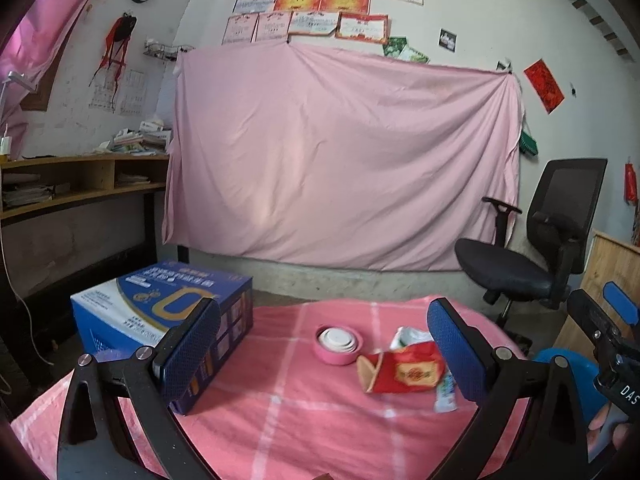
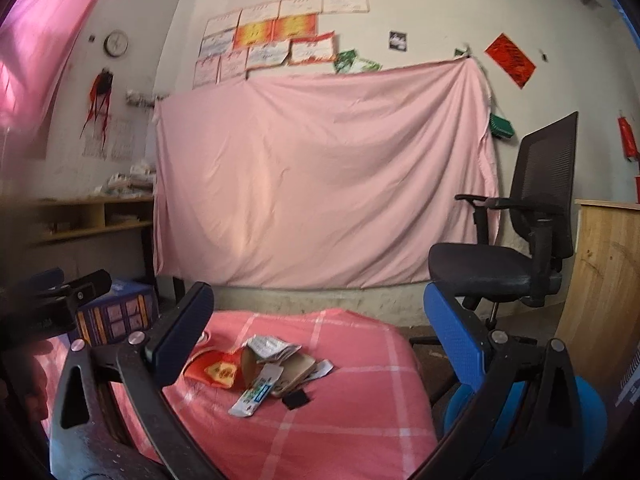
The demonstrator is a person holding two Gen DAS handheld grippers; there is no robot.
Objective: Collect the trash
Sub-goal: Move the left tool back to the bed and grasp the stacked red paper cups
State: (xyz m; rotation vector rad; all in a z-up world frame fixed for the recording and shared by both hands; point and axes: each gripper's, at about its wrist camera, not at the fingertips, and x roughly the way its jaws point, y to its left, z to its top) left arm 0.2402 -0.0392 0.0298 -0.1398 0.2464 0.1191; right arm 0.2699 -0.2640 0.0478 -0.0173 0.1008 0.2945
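Both the left tongs (image 1: 320, 354) and right tongs (image 2: 320, 334) are wide apart and hold nothing. The trash lies on the pink desk (image 1: 280, 420): a red packet (image 1: 404, 372) on its side, long way left to right, beside a pink lid (image 1: 338, 345)

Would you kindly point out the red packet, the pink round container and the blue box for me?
red packet (image 1: 412, 374), left wrist view, on its printed front face.
pink round container (image 1: 338, 354), left wrist view, on its near side wall.
blue box (image 1: 160, 292), left wrist view, on its top face.
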